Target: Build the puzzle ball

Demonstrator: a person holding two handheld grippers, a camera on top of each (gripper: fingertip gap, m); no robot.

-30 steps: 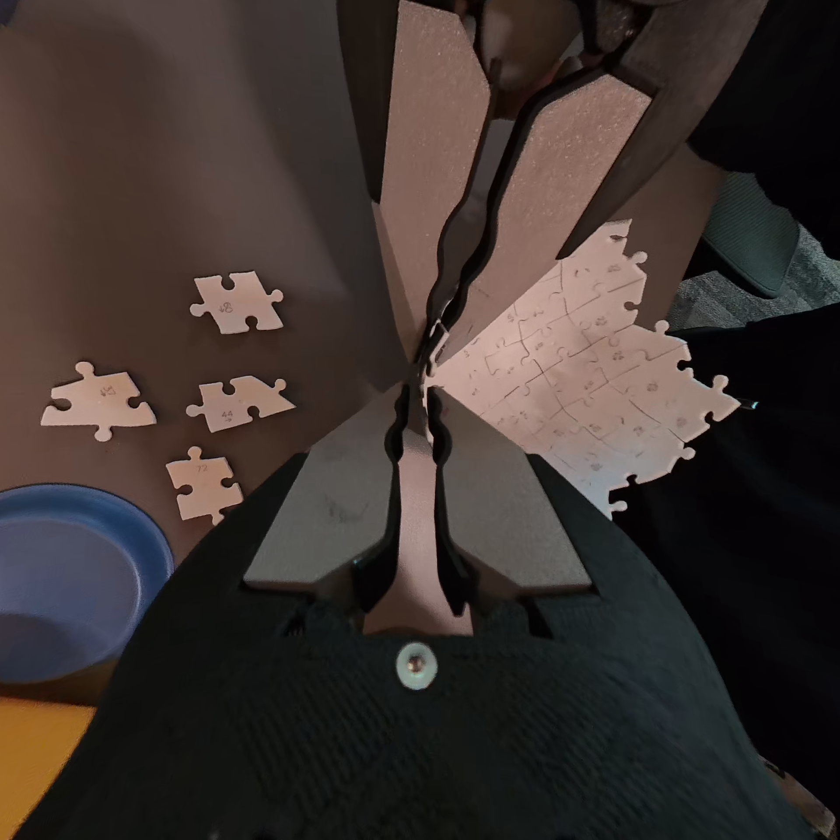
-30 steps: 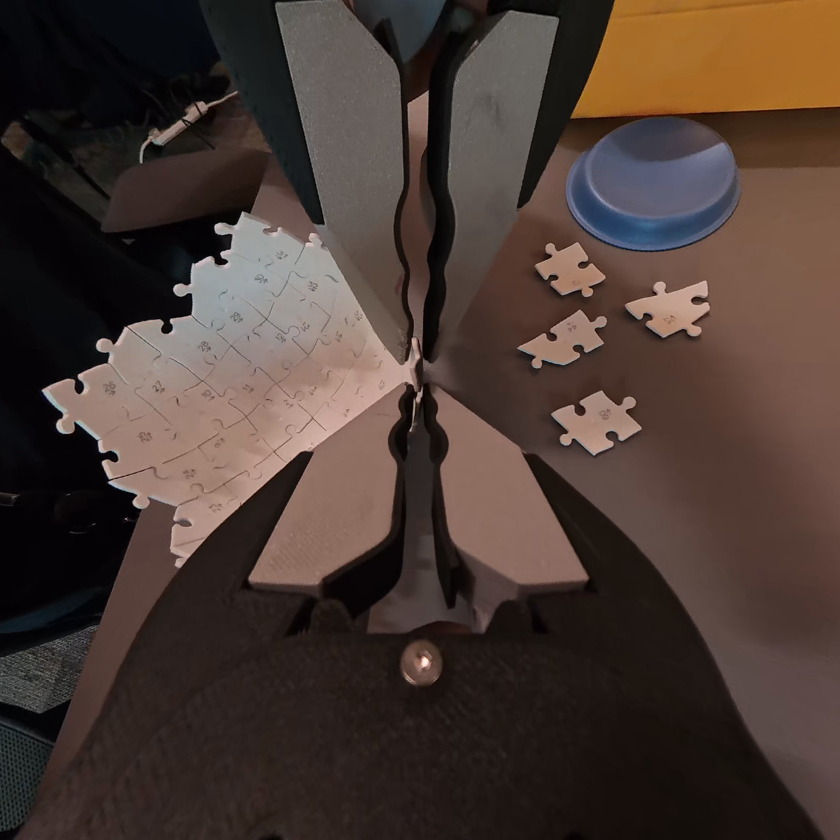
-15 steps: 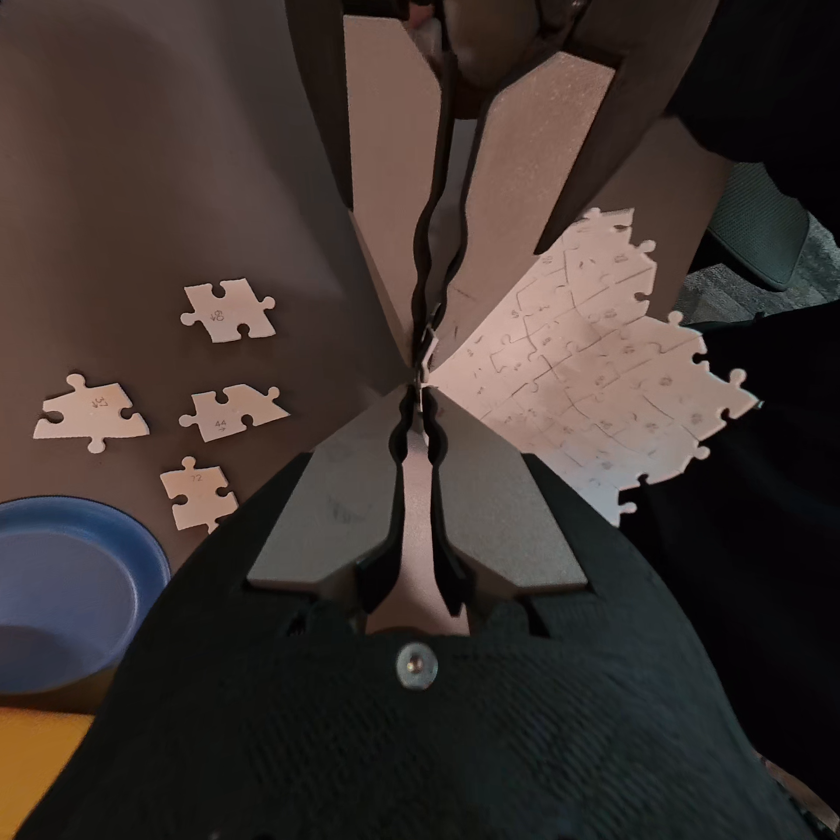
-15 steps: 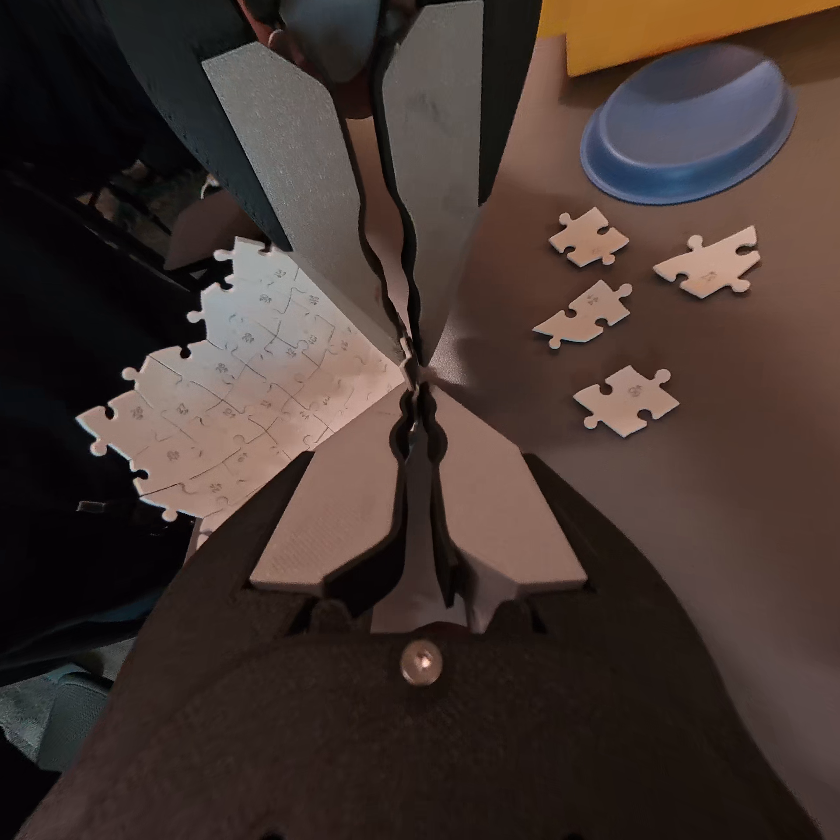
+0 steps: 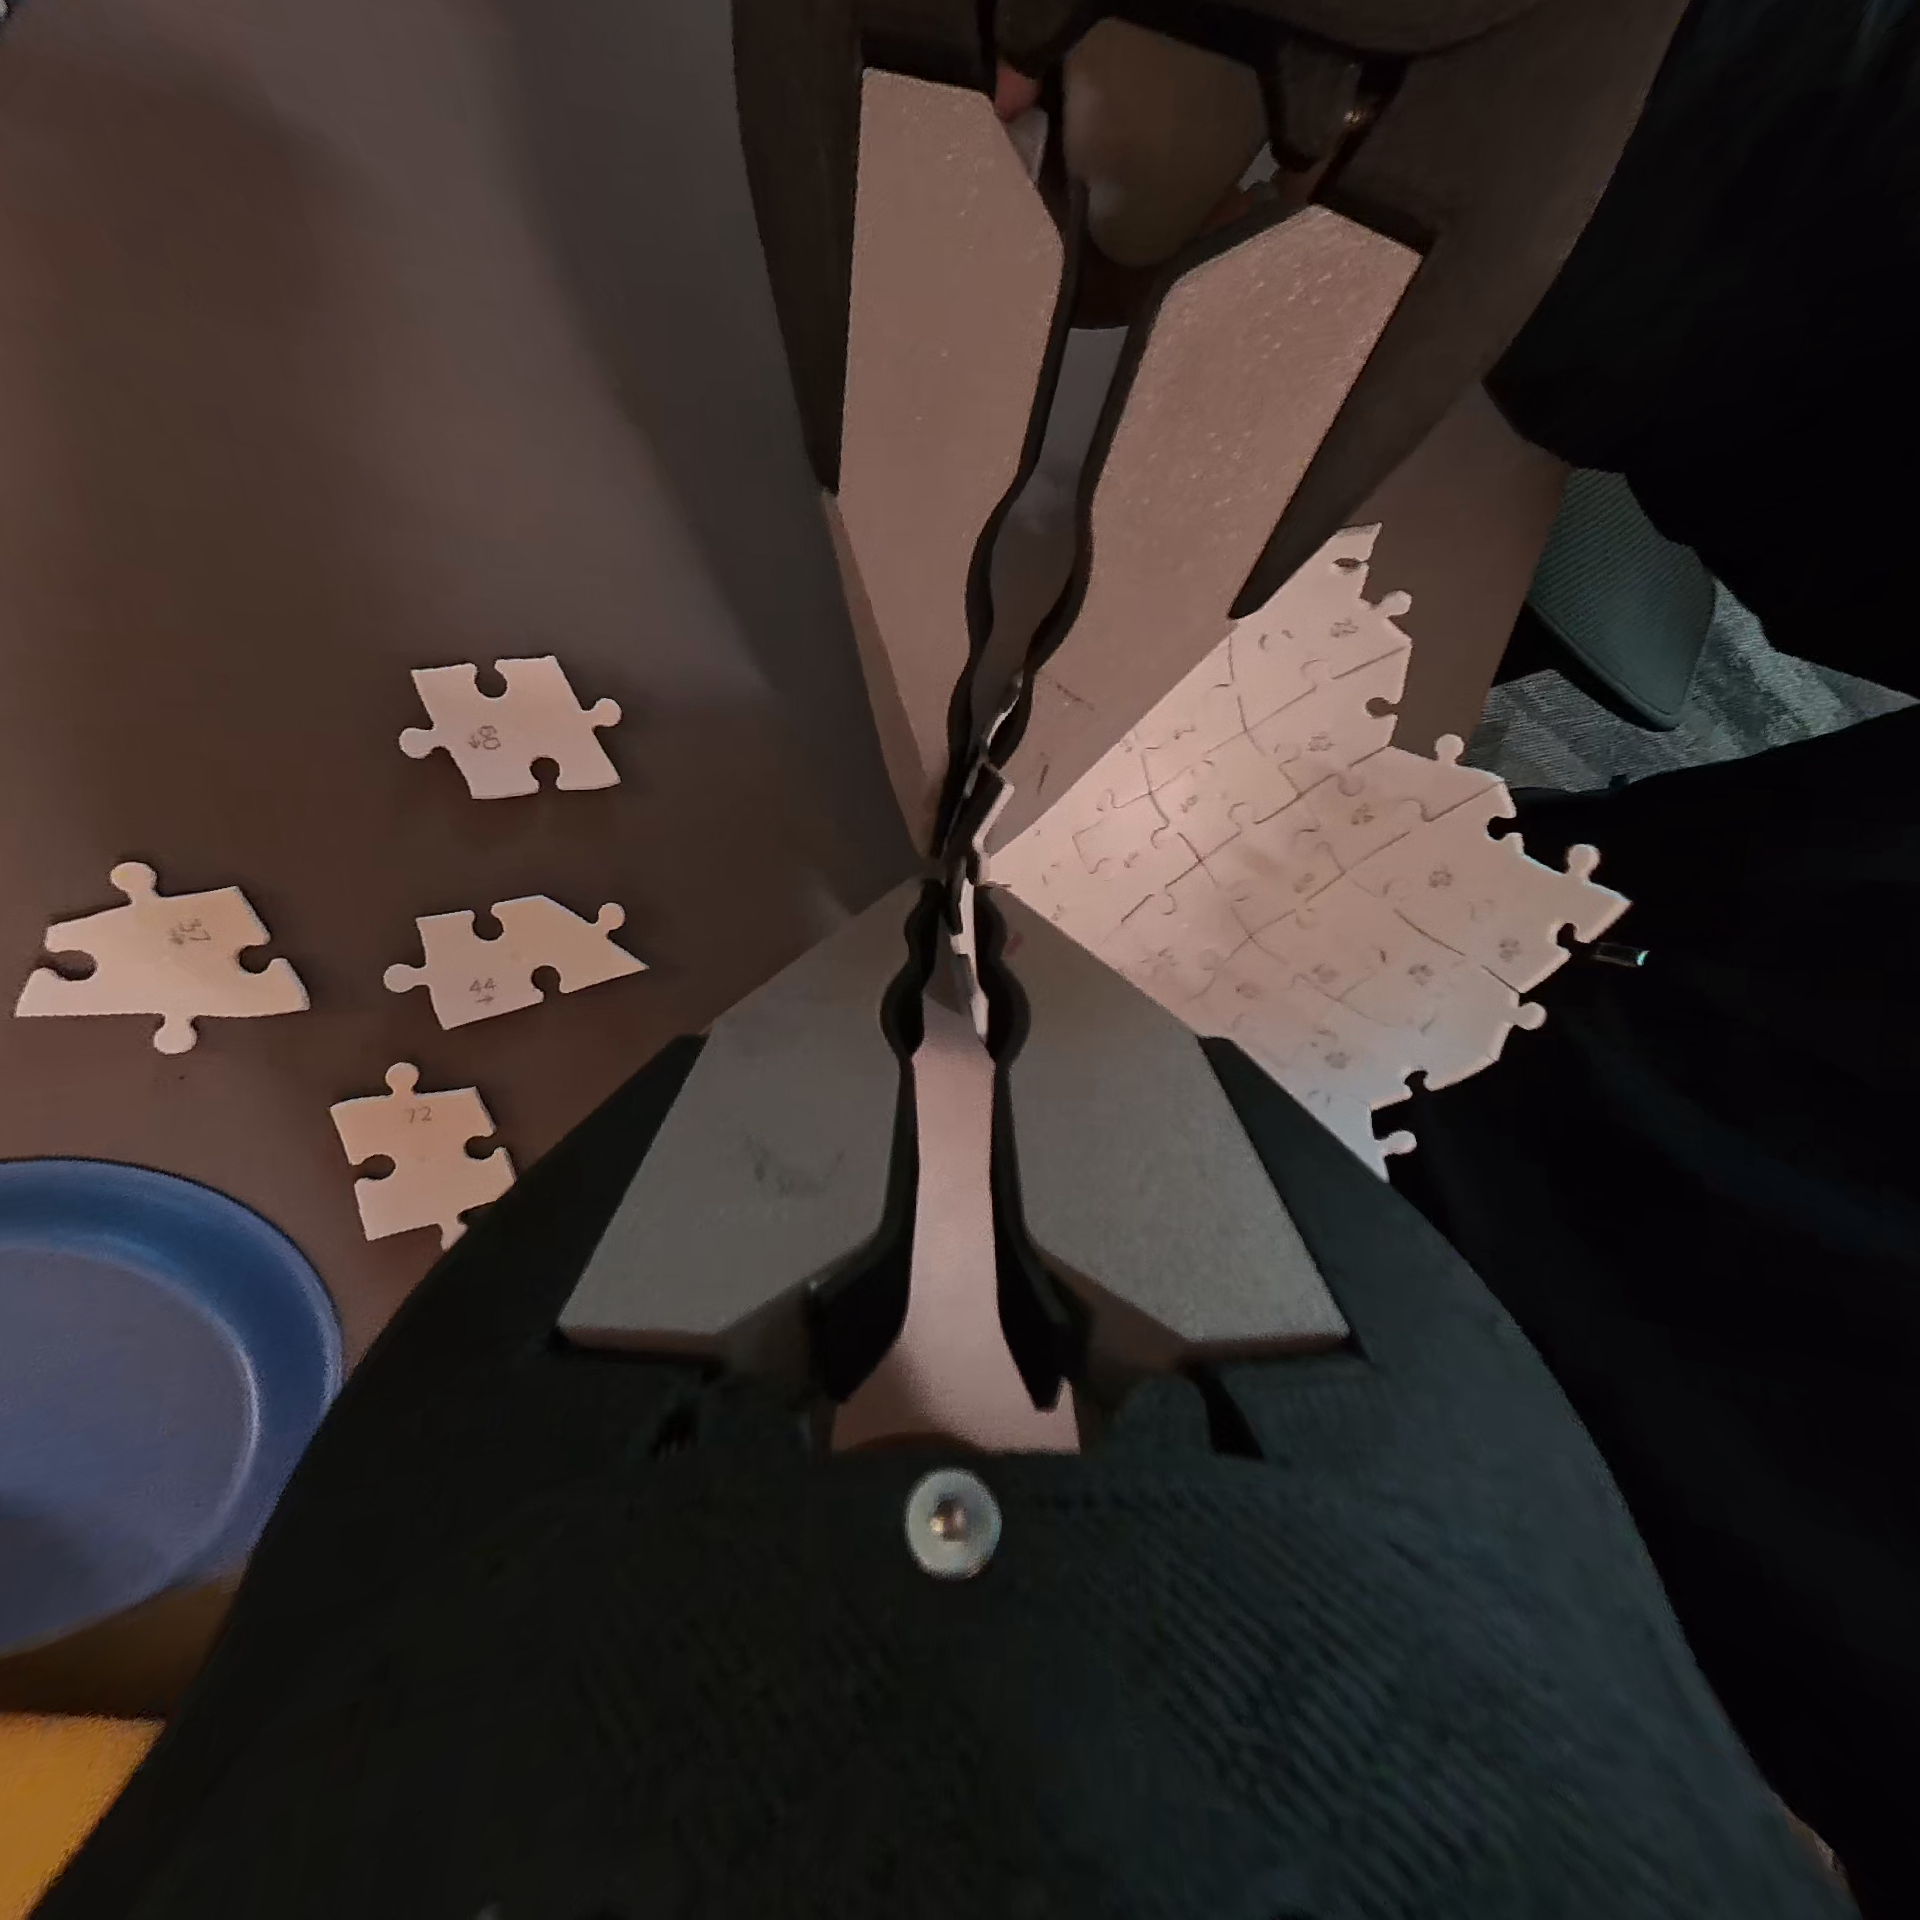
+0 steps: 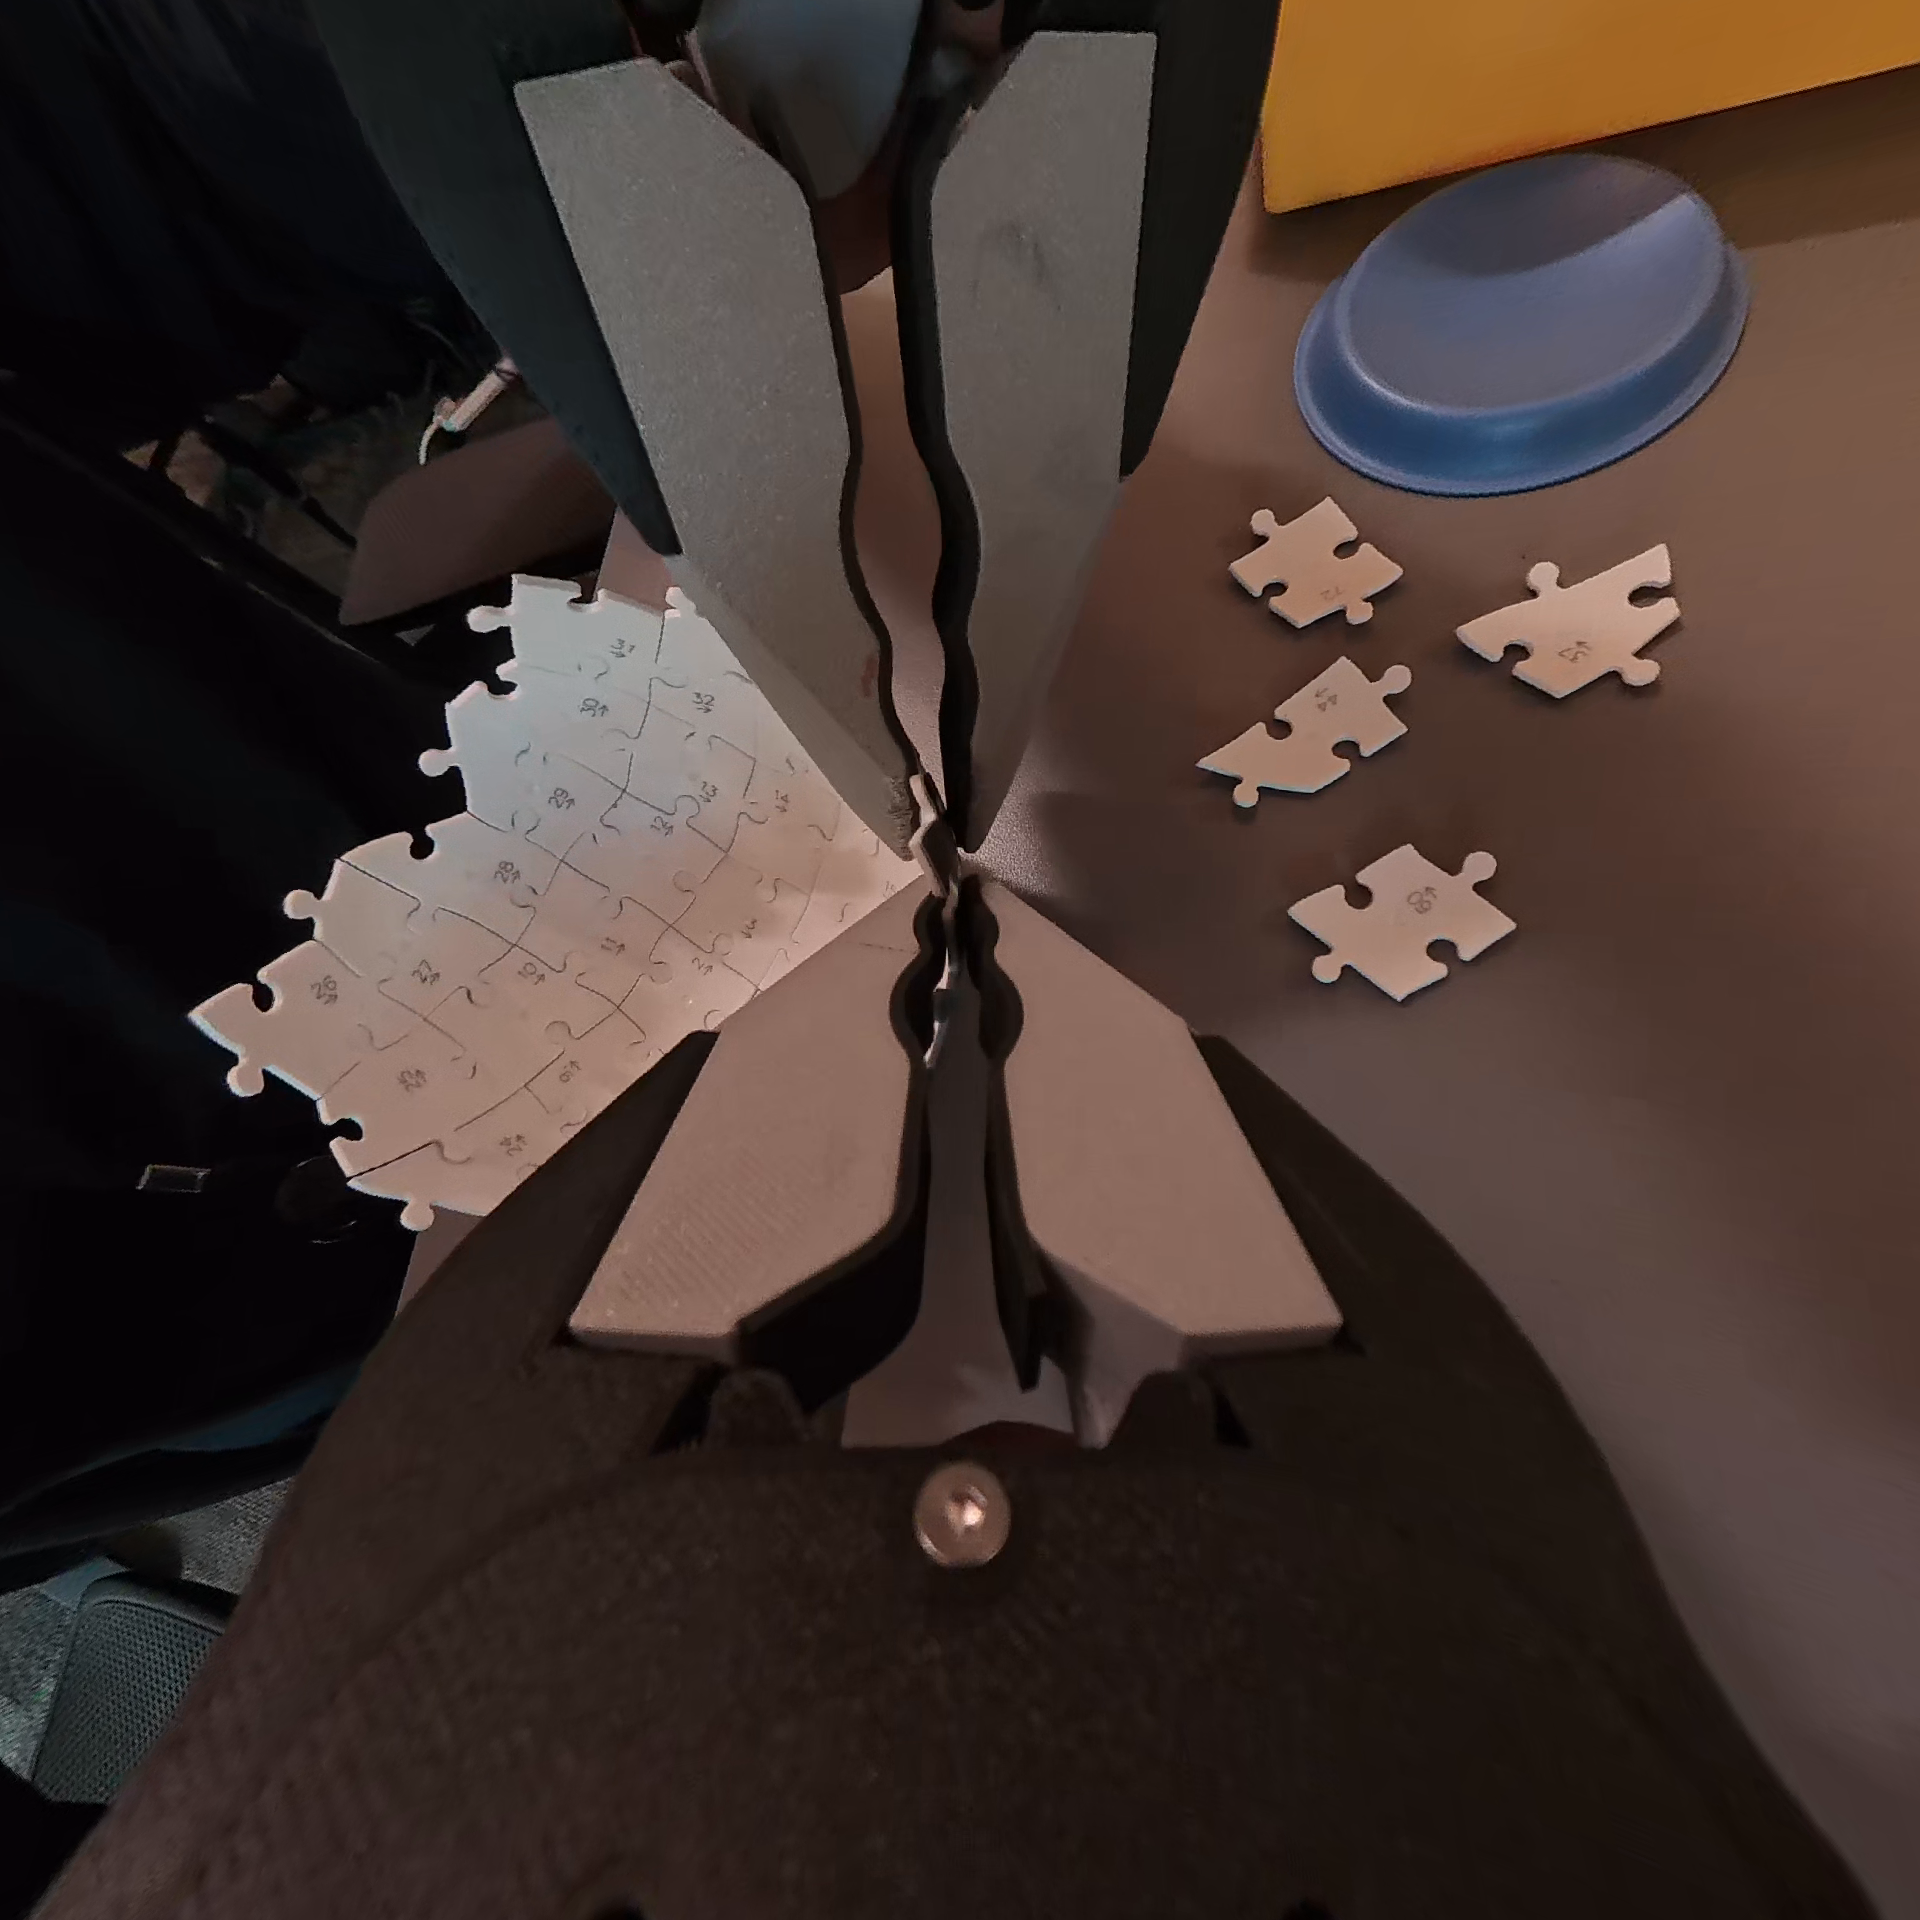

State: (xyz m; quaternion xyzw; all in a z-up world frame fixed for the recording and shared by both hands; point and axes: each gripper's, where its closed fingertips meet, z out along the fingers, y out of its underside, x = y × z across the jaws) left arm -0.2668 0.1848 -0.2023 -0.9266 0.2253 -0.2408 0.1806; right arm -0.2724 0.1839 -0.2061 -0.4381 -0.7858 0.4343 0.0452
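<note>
On a dark brown table [image 6: 1558, 1247], two hand-held grippers meet tip to tip, each facing the other. The left gripper [image 5: 951, 914] has its jaws pressed together on the near edge of the assembled puzzle section [image 5: 1299, 883], a large, curved white sheet of interlocked pieces that fans out to one side and overhangs the table edge. The right gripper [image 6: 945, 925] is likewise closed, pinching a small white piece [image 6: 928, 805] at the joint where the tips meet; whether that piece already belongs to the sheet cannot be told. A blue shallow dish [image 6: 1517, 343] lies upside down near a yellow box [image 6: 1558, 83] at the table's far side. Between the dish and the grippers, four loose white puzzle pieces [image 5: 509, 727] lie flat, apart from one another, each with small printed marks. A silver screw [image 5: 953, 1524] sits in the black body of the left gripper.
</note>
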